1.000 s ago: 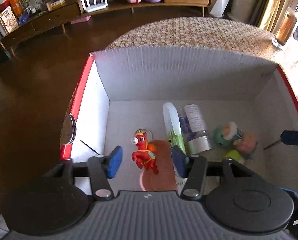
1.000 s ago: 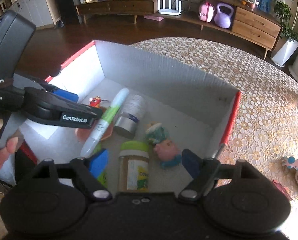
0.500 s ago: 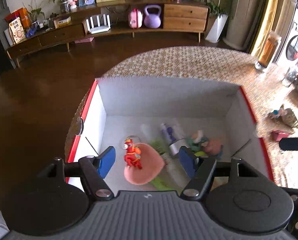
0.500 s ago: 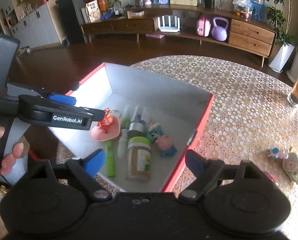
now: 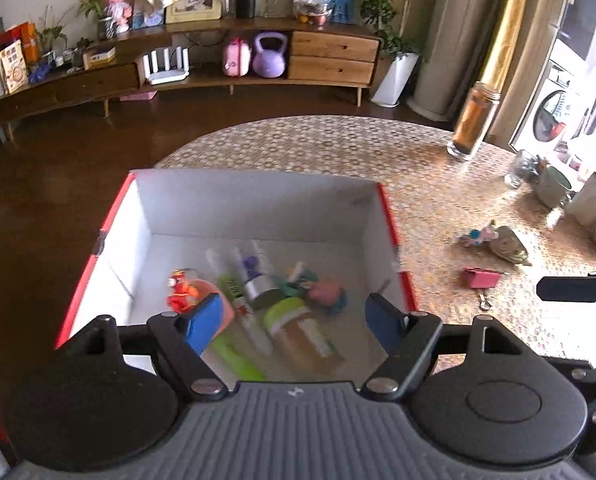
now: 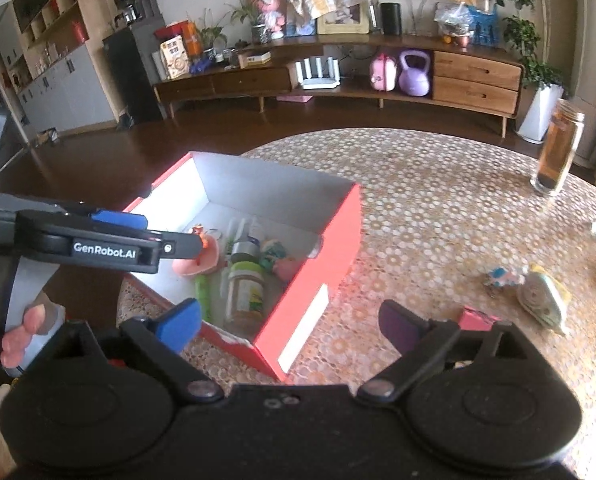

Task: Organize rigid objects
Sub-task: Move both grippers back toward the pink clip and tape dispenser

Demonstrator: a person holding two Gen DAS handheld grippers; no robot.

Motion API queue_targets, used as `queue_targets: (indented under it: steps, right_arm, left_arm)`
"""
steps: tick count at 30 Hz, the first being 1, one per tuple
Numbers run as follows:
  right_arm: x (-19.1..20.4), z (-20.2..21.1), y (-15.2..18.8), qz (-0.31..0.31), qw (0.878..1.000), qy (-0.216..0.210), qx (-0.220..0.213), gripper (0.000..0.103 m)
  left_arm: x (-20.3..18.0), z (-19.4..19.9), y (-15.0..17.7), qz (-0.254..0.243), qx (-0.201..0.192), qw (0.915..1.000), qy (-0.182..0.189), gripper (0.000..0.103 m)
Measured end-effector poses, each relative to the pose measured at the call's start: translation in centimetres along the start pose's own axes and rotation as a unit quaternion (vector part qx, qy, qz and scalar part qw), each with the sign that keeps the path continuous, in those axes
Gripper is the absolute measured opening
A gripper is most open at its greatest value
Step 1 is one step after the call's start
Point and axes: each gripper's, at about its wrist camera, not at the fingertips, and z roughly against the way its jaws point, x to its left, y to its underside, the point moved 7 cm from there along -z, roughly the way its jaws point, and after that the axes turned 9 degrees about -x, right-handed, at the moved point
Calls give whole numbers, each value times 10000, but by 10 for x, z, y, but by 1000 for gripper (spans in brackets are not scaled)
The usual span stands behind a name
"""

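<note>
A red box with white inside [image 5: 390, 216] [image 6: 318, 276] stands on the round patterned table. In it lie a red horse toy [image 5: 181, 293] on a pink dish [image 6: 202, 261], a green-capped jar [image 5: 302, 330] [image 6: 245, 290], a green tube [image 5: 234, 356], a silver-capped bottle [image 5: 258, 284] and a pink pig toy [image 5: 328, 292]. My left gripper [image 5: 294, 322] is open and empty, high above the box's near side. My right gripper [image 6: 290, 322] is open and empty, above the box's right corner. A small pink block [image 6: 476, 318] [image 5: 480, 278], a unicorn toy [image 6: 502, 276] and a tape roll [image 6: 544, 296] lie on the table to the right.
A tall glass jar [image 6: 558, 148] [image 5: 476, 120] stands at the table's far right, with cups [image 5: 554, 186] beyond it. The table edge curves behind the box, with dark floor and a low cabinet [image 5: 330, 58] beyond.
Both grippers have risen and pulled back from inside the box; the box now looks smaller. The right gripper has also swung right, bringing the table's loose items into view.
</note>
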Motion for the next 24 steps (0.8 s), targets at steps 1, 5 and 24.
queue_targets:
  steps: [1, 5, 24]
  right_arm:
    - [-5, 4, 2, -24, 10000, 9, -6, 96]
    - [-27, 18, 10, -120, 9999, 120, -11, 96]
    - [-161, 61, 57, -554, 9939, 949, 135, 96]
  left_arm:
    - [-7, 1, 1, -24, -29, 10000, 41, 78]
    - [-32, 3, 3, -72, -137, 9995, 284, 79]
    - [-153, -34, 28, -411, -201, 9932, 1069, 94]
